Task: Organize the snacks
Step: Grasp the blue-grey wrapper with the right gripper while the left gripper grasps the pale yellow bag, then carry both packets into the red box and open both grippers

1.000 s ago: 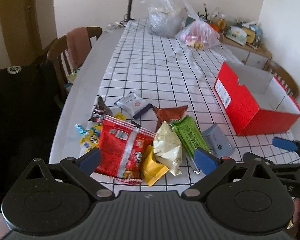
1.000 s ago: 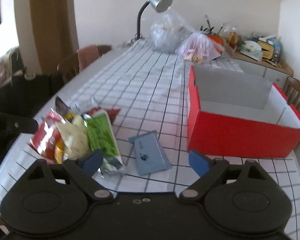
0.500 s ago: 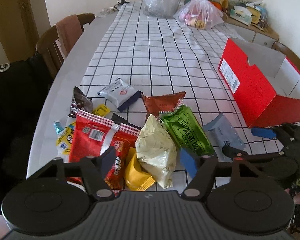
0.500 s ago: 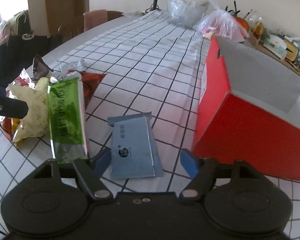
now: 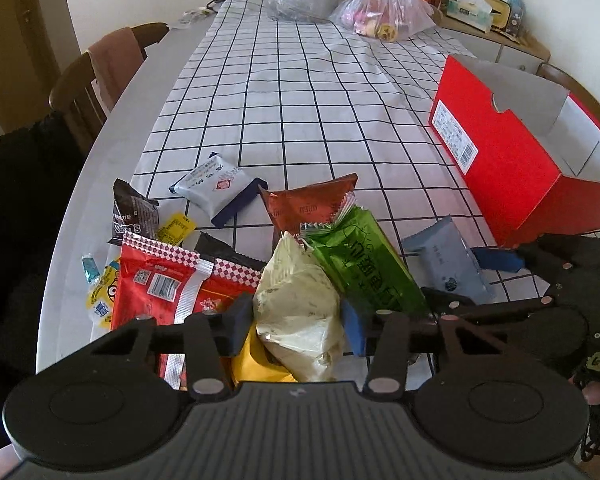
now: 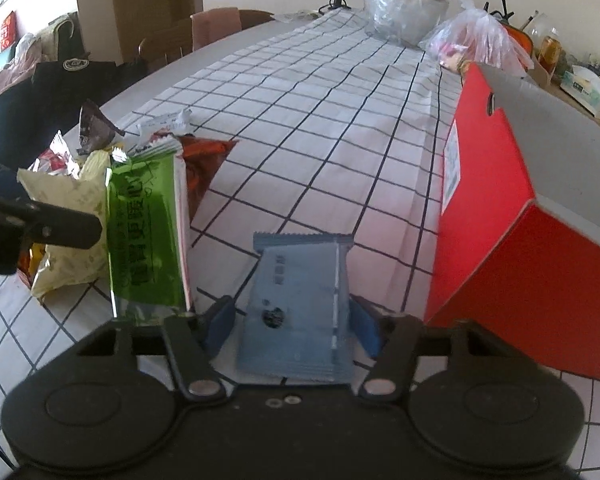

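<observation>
A heap of snack packets lies at the near left of the checked tablecloth [image 5: 300, 100]. My left gripper [image 5: 298, 322] is closing; its pads touch both sides of a puffy cream packet [image 5: 300, 300] that rests on a yellow packet [image 5: 256, 364]. A green packet [image 5: 364, 264] and a big red packet [image 5: 168, 284] flank it. My right gripper [image 6: 292, 324] is also closing around a flat light-blue packet [image 6: 300, 300], with thin gaps still showing at both pads. An open red box [image 6: 492, 220] stands just right of it.
A brown-red packet [image 5: 312, 204], a white and navy packet [image 5: 216, 184] and a dark brown one [image 5: 132, 216] lie behind the heap. Two plastic bags [image 5: 384, 12] sit at the far end. A wooden chair [image 5: 100, 68] stands at the table's left edge.
Both grippers have come down and forward onto the table. Their jaws have narrowed from wide open, the left around the cream packet, the right around the light-blue packet.
</observation>
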